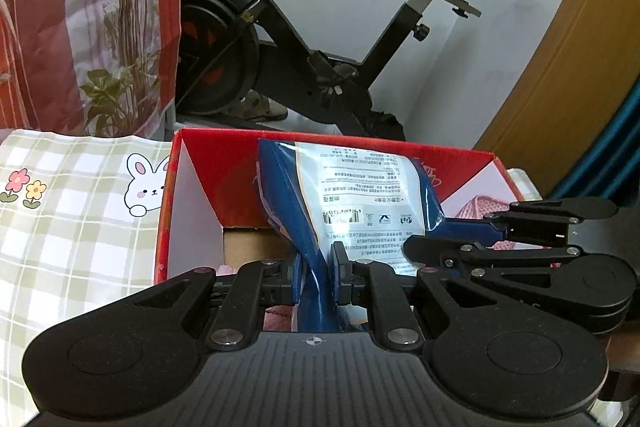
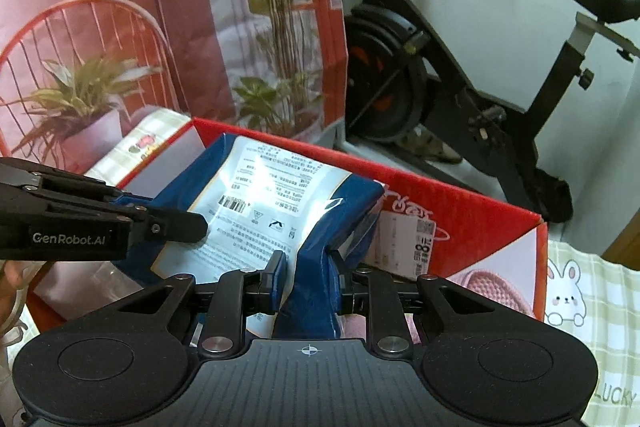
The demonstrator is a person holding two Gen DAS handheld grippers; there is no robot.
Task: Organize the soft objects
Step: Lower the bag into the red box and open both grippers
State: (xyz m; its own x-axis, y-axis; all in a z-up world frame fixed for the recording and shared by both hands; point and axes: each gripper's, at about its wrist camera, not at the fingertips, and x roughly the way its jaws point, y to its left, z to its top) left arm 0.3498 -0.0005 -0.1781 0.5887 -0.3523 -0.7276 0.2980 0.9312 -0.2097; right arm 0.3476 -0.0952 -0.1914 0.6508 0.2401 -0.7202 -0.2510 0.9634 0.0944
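Your left gripper has its jaws drawn narrow, both pads pressed against a bunched fold of the glossy blue plastic package with a white printed label. Your right gripper is likewise closed to a narrow gap, pinching another gathered blue fold of the same package, so the soft package is carried between the two grippers. In the left wrist view the right gripper appears from the side at the package's right edge; in the right wrist view the left gripper, marked with white lettering, reaches in from the left onto the label. The package sits tilted over the open red cardboard box with white inner walls, its lower part down inside the box opening. A pink textured item lies inside the box near its right wall. The box rests on a green-and-white checked cloth printed with rabbits and flowers. Behind stand a black exercise bike and a red-and-white curtain printed with plants.
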